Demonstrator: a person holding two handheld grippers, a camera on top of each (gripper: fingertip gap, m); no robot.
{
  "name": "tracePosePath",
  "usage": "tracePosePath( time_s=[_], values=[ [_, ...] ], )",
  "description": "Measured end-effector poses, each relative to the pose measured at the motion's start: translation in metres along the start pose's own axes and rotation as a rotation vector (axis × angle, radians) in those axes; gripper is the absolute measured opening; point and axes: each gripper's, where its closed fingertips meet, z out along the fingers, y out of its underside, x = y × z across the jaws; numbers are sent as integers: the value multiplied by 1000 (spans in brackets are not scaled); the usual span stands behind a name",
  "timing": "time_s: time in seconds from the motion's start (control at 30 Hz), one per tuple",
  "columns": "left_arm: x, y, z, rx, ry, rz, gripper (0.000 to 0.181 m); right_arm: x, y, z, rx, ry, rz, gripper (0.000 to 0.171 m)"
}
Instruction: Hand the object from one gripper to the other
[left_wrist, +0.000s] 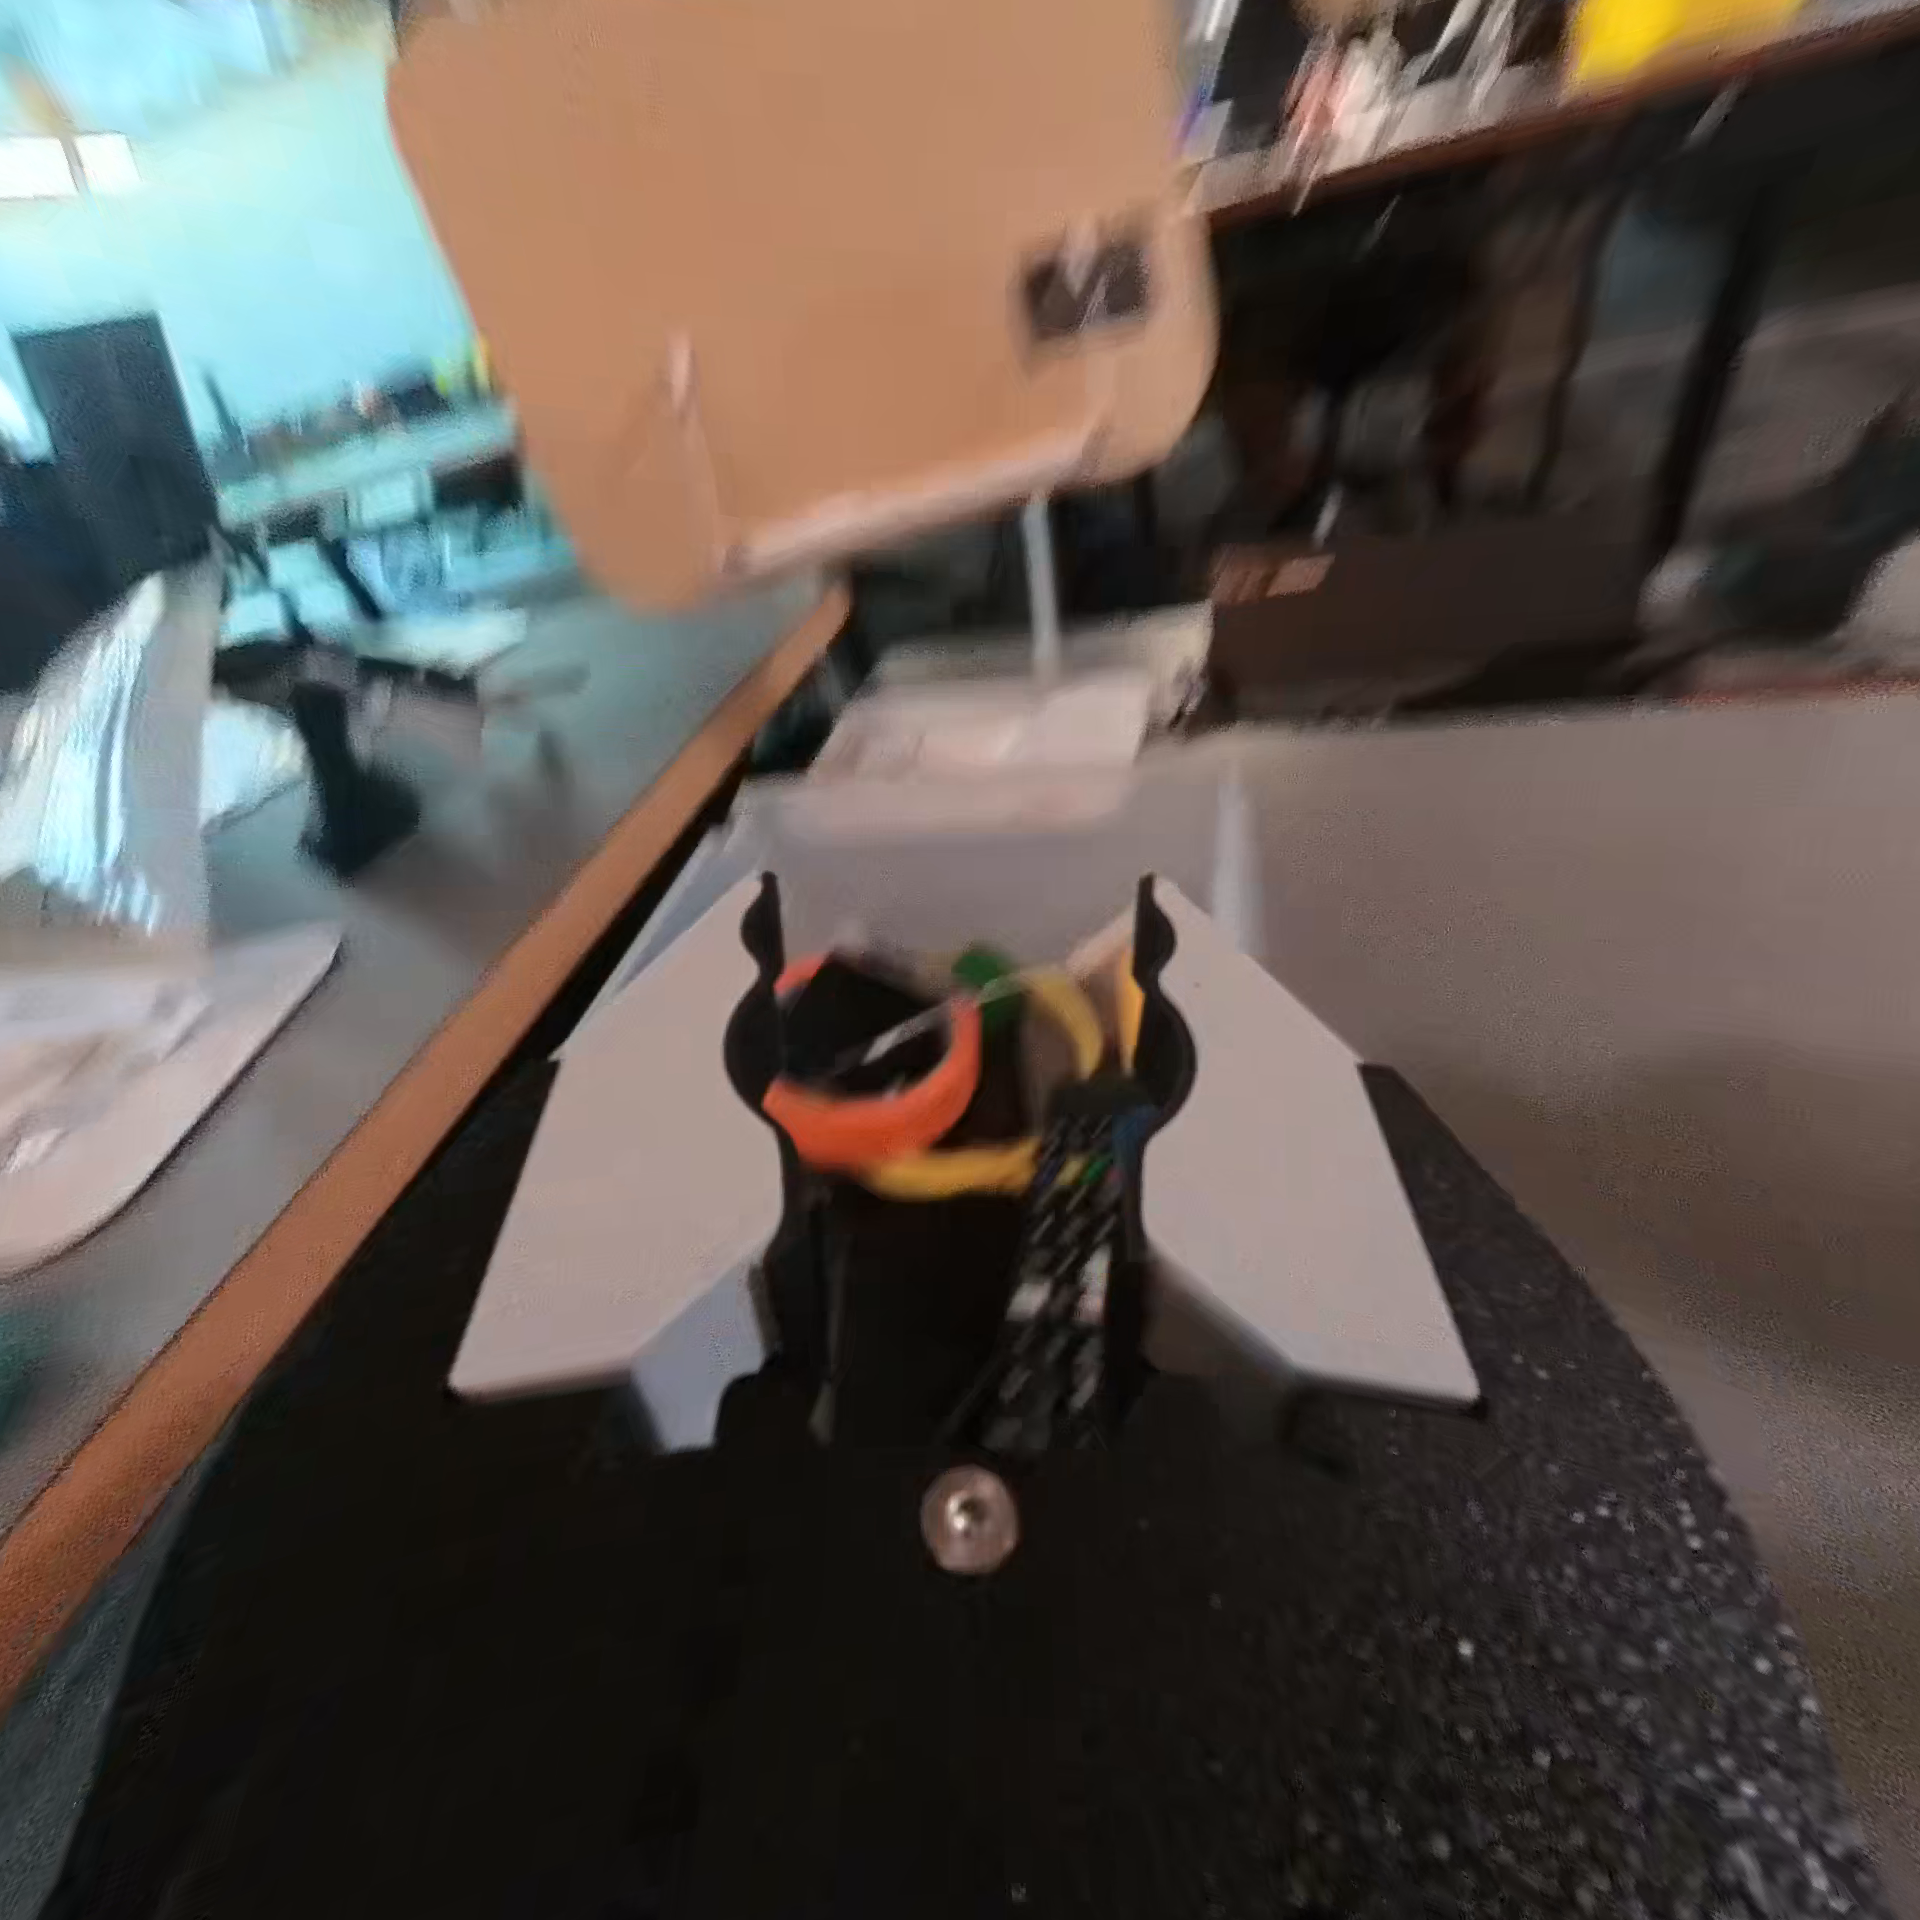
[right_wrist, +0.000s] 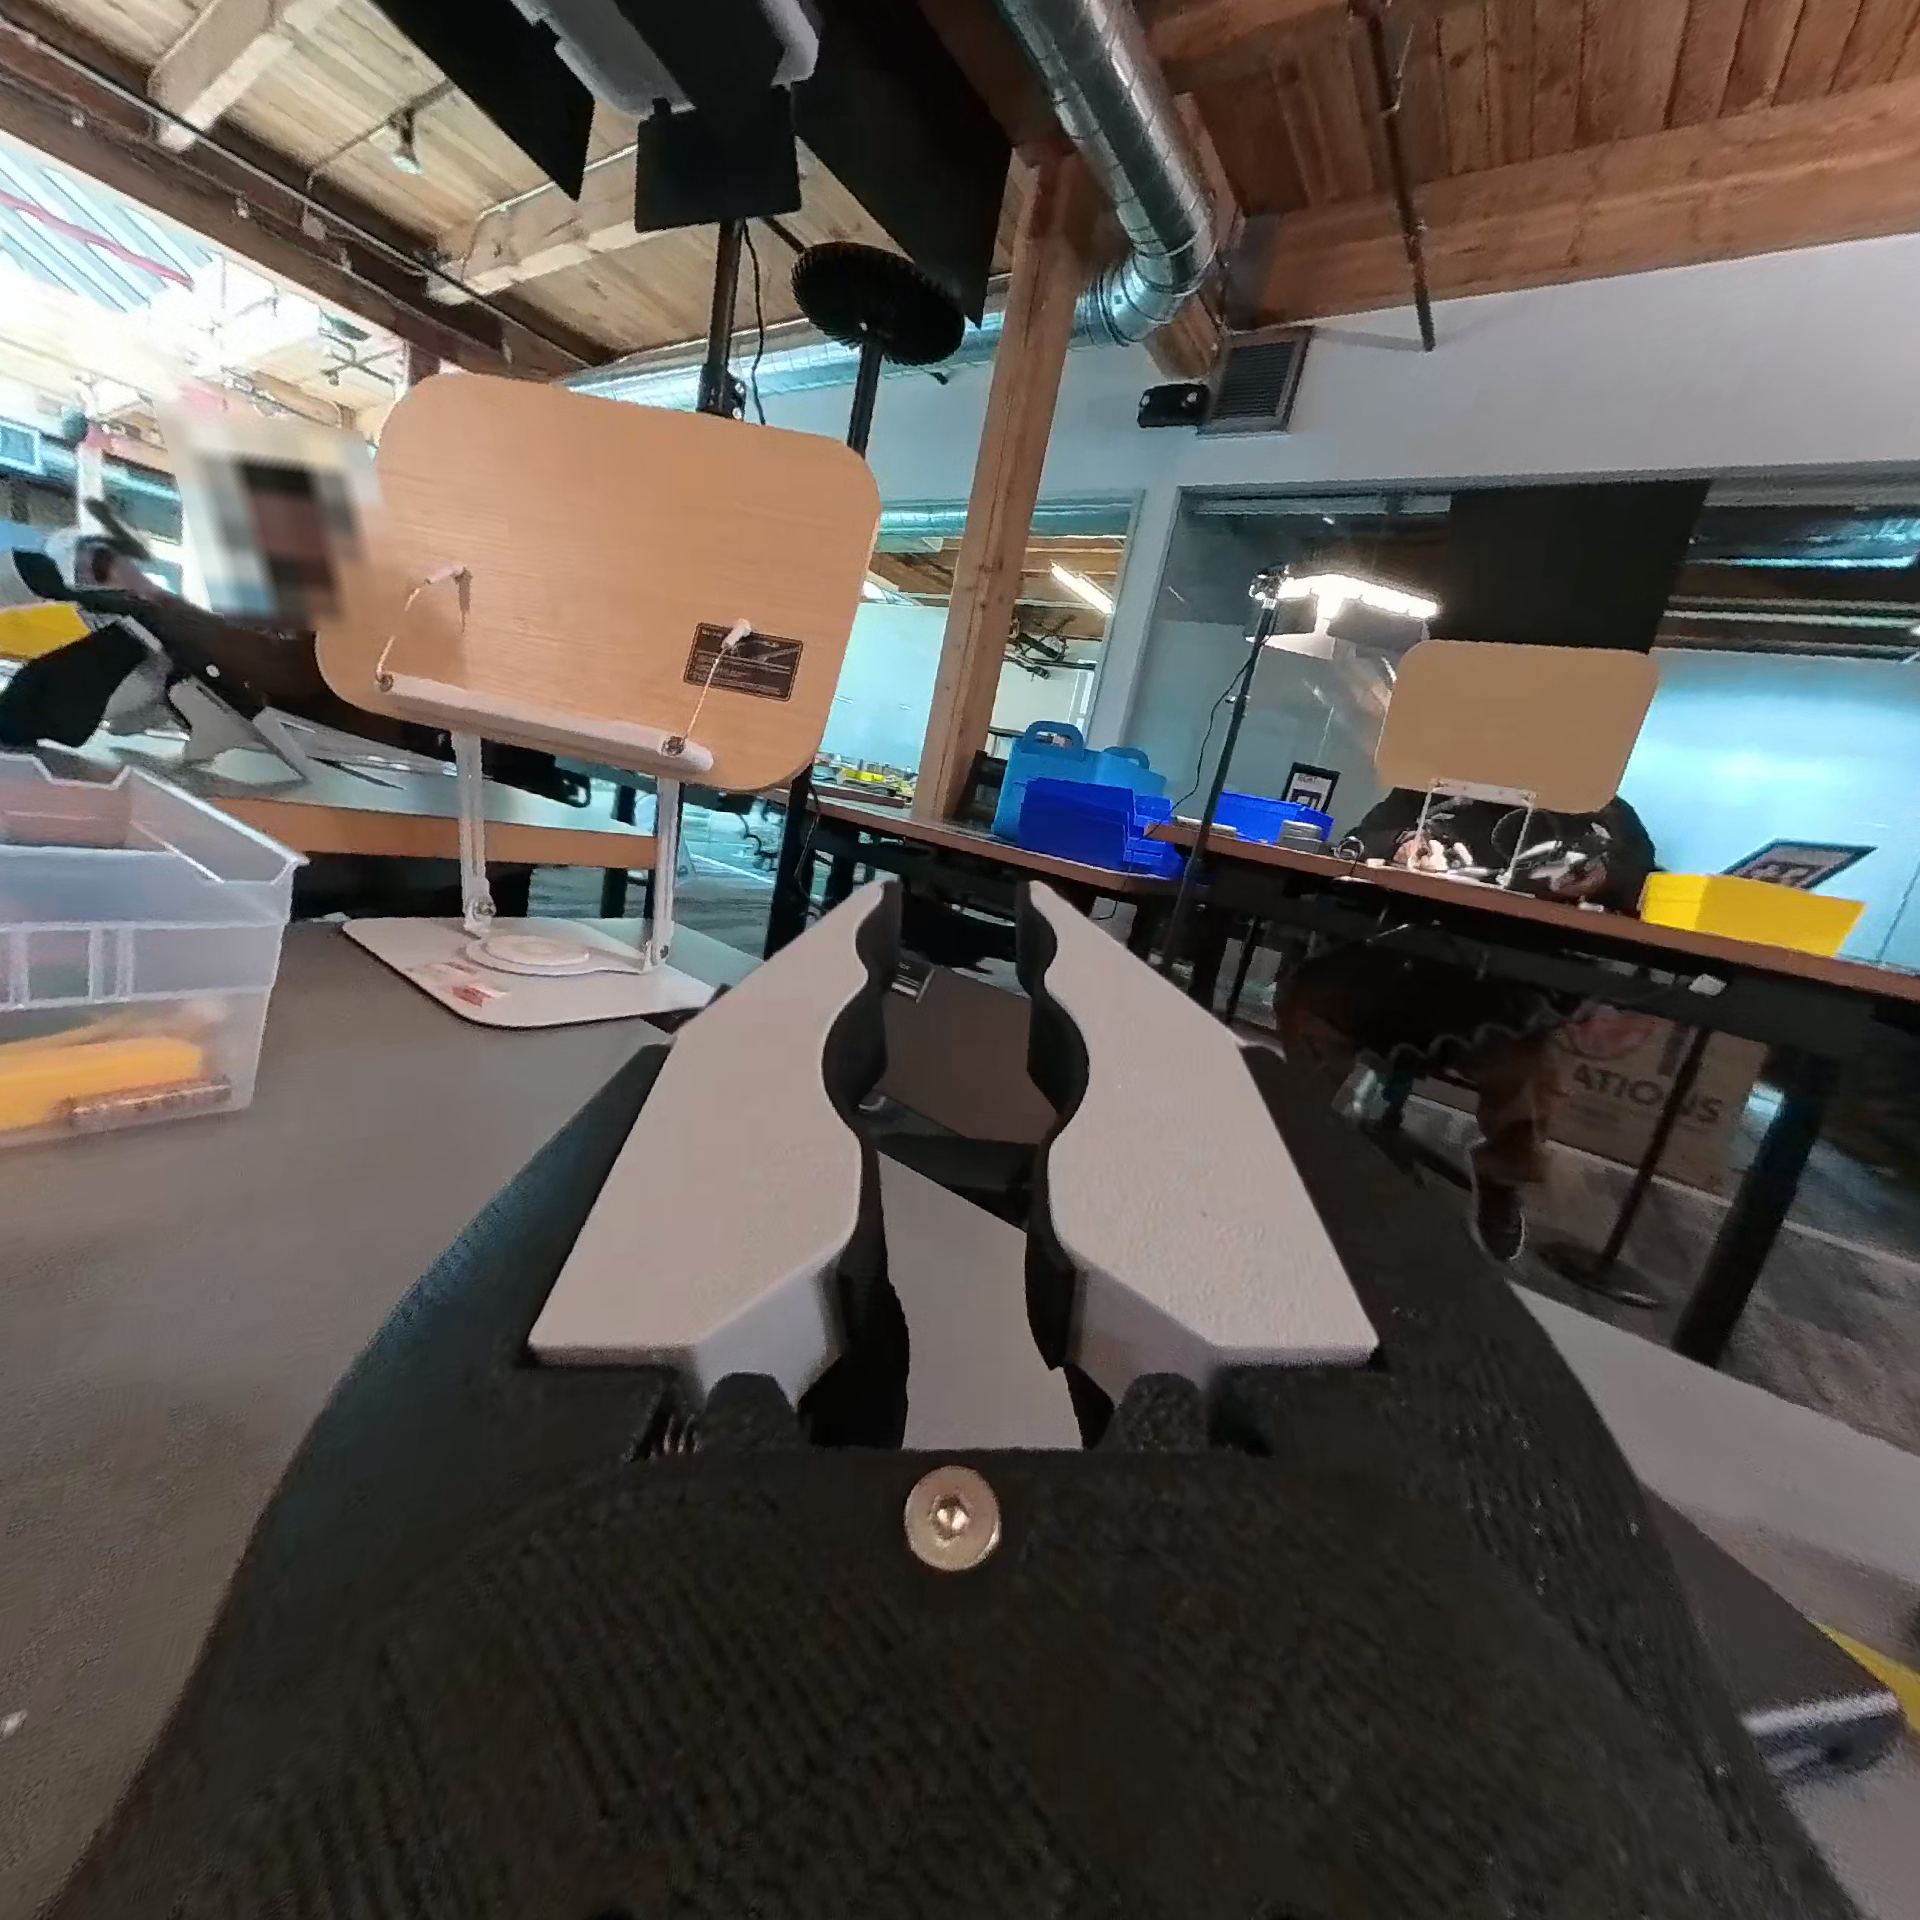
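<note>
Left gripper (left_wrist: 956, 935) clamped on the object (left_wrist: 914, 1081), a bundle of orange and yellow bands with dark cord, seated deep between the jaws and carried above the table (left_wrist: 1558, 935). Right gripper (right_wrist: 956, 935) empty, jaws parted, likely waiting to receive. Beyond: clear bin (right_wrist: 135, 935), wooden stand (right_wrist: 603, 582); left view blurred

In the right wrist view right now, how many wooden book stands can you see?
2. One book stand is on the near grey table, left of centre, beside a clear plastic bin. The other stand is on a far table at right. More may be hidden.
</note>
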Motion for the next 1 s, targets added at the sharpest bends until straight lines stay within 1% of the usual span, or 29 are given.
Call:
tracePosePath(
  time_s=[0.03, 0.1, 0.17, 0.27, 0.43, 0.47, 0.53, 0.63, 0.67, 0.73, 0.8, 0.87, 0.93, 0.97, 1.0],
  values=[
    [-17, 23, 2, -113, 0, -11, 66, 1, 0, 0, 1, -1, 20, 20],
    [-34, 61, 7, -299, 65, -64, 54, 1, 0, 1, 0, -4, 52, 20],
    [-41, 91, 12, -442, 138, -96, 35, 0, 2, 2, -9, -12, 66, 20],
    [-53, 127, 16, -642, 115, -88, 37, 0, 4, 3, -20, -20, 71, 20],
    [-73, 161, 18, -845, -18, 20, 29, 2, 5, 3, -27, -26, 95, 20],
    [-76, 166, 16, -879, -49, 33, 23, 2, 5, 4, -29, -28, 102, 20],
    [-74, 169, 18, -881, -52, 63, 7, 3, 7, 4, -40, -29, 114, 20],
    [-74, 163, 17, -872, -67, 113, 7, 5, 13, 5, -66, -28, 135, 20],
    [-76, 154, 14, -847, -91, 135, 7, 5, 14, 5, -70, -33, 147, 20],
    [-79, 117, 7, -706, -160, 161, 7, 4, 15, 6, -76, -50, 176, 21],
    [-73, 62, -4, -493, -216, 186, 7, 3, 16, 7, -80, -61, 193, 21],
    [-47, -2, -17, -225, -213, 227, 7, 1, 15, 7, -78, -68, 194, 21],
    [3, -54, -26, 16, -111, 246, 6, -2, 14, 7, -74, -88, 197, 22],
    [40, -72, -26, 125, 13, 224, 6, -6, 13, 7, -70, -112, 203, 22],
    [89, -86, -27, 239, 225, 181, 6, -12, 13, 8, -67, -149, 215, 22]
  ],
)
